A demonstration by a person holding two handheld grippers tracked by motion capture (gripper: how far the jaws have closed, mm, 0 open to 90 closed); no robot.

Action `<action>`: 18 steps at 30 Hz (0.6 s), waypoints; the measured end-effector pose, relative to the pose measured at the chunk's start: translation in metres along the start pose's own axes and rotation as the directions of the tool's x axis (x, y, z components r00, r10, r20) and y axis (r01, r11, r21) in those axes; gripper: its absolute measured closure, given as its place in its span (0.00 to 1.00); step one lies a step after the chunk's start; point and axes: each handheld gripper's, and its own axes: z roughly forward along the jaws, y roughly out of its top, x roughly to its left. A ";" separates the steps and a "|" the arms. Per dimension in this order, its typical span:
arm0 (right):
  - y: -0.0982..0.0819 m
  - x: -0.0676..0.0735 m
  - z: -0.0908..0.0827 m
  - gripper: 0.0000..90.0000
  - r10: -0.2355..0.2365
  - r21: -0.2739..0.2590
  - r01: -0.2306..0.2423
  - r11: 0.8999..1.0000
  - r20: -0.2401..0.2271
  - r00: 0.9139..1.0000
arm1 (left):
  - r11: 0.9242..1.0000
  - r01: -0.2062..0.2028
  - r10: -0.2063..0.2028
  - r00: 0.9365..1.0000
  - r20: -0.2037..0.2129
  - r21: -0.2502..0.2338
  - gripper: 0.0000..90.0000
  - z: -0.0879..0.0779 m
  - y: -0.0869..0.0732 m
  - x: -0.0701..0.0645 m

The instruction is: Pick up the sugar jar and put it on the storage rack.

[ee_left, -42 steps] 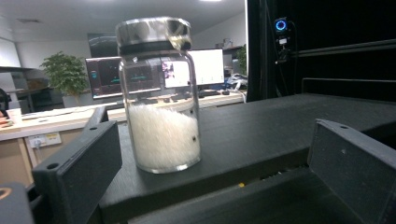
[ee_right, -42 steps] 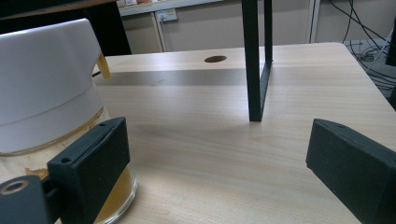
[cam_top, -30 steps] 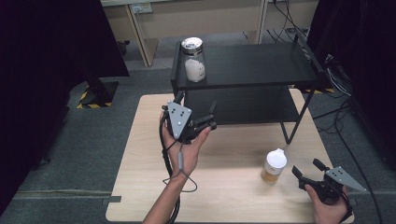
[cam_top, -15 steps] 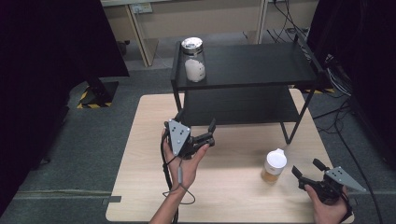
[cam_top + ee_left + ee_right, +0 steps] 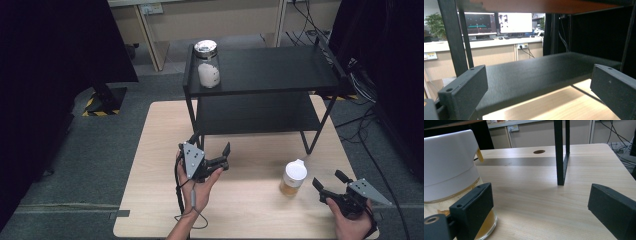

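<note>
White-capped jar on wooden table, just left of right hand-held gripper, jaws apart, empty.

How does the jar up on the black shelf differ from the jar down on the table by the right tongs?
The shelf jar has a shiny metal lid and whitish contents; the table jar has a white lid and amber contents. The shelf jar stands on the black shelf unit's top level, far from both tongs, while the table jar stands on the wooden table just left of the open right tongs. Both are upright, lidded and clear-walled.
</note>
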 end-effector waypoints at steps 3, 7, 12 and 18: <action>0.000 0.000 0.000 0.07 0.001 -0.001 -0.001 1.000 0.000 1.000 | 1.000 0.001 -0.001 1.000 0.000 0.009 0.00 -0.003 -0.007 0.002; 0.000 0.000 0.000 0.07 0.000 0.000 0.000 1.000 0.000 1.000 | 1.000 -0.004 0.004 1.000 0.000 0.023 0.00 -0.005 -0.015 0.003; 0.000 0.000 0.000 0.07 0.000 -0.001 0.000 1.000 0.000 1.000 | 0.999 -0.007 0.007 1.000 -0.001 0.038 0.00 -0.007 -0.025 0.003; 0.000 0.000 0.000 0.07 -0.001 -0.002 0.001 1.000 0.000 1.000 | 0.998 0.010 -0.010 1.000 -0.006 0.066 0.00 -0.009 -0.037 0.003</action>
